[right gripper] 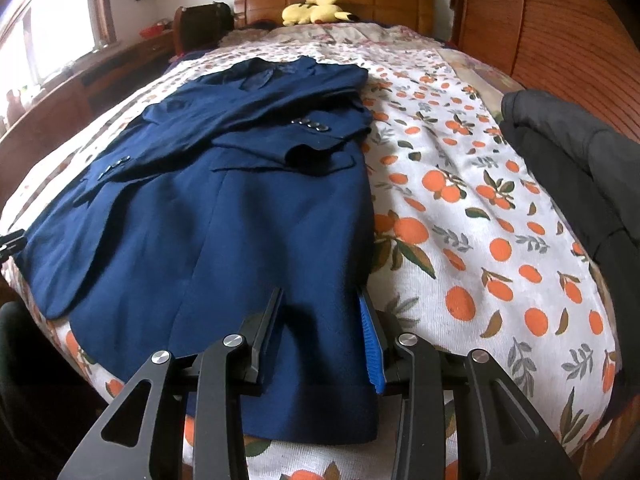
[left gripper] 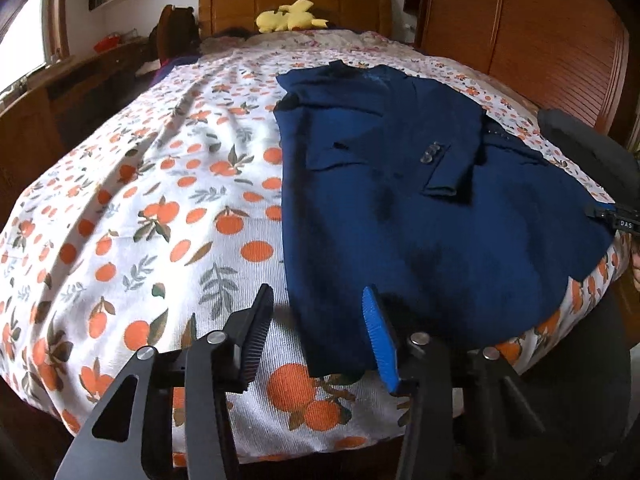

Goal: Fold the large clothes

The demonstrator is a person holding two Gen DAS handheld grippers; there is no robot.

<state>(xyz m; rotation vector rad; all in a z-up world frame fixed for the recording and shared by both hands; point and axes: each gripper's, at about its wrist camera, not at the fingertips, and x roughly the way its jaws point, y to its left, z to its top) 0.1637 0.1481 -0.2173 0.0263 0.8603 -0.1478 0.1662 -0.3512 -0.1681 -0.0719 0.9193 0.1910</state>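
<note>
On the bed (left gripper: 120,208), over a sheet printed with oranges and leaves, a navy blue jacket (left gripper: 420,208) lies flat with its collar toward the far headboard (left gripper: 294,4) and its hem at the near edge. Both sleeves are folded in across the front, their cuff buttons (right gripper: 310,125) showing. In the left wrist view the jacket fills the right half of the bed; in the right wrist view it fills the left half. The left claw (left gripper: 316,332) is released, jaws apart, poised above the jacket's near left hem corner, not gripping it. The right claw (right gripper: 320,330) is likewise spread, over the near right part of the hem; whether its fingers touch the cloth cannot be told. A yellow plush toy (right gripper: 314,10) rests by the headboard. A dark padded garment (right gripper: 580,168) lies at the bed's right edge.
</note>
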